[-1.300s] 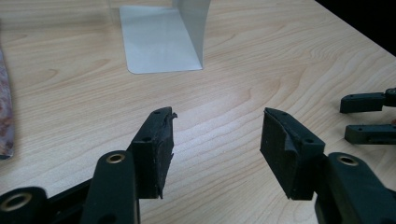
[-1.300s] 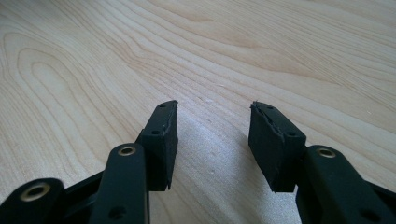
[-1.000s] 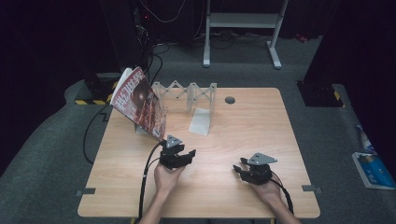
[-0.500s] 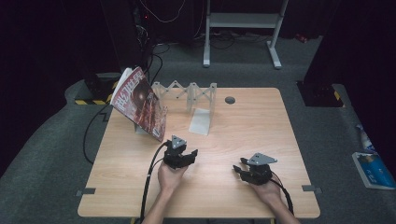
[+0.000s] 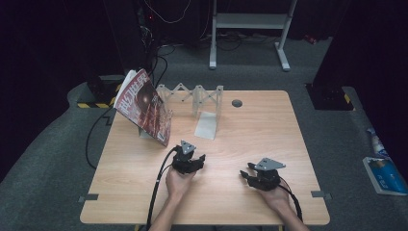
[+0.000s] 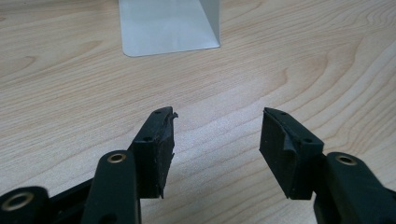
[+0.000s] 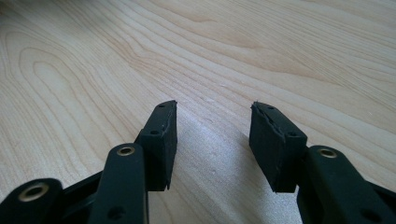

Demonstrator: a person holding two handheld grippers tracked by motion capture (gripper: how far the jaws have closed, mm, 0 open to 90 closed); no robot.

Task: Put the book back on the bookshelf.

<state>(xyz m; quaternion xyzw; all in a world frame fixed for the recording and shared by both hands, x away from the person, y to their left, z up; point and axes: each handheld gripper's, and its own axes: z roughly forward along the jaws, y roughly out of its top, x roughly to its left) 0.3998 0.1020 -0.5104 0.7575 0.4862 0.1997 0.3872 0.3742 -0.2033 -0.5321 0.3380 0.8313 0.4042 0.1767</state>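
Since a second ago the left gripper (image 5: 188, 161) has drawn back toward the person and sunk; the right gripper (image 5: 260, 176) has not budged. Both stand with jaws apart, empty. A white bookend (image 6: 168, 25) lies straight ahead of the left jaws, nearer that hand, beside the leaning magazine (image 5: 144, 107).

dark room, grey carpet floor (image 5: 57, 144), white metal stand (image 5: 250, 21) behind.
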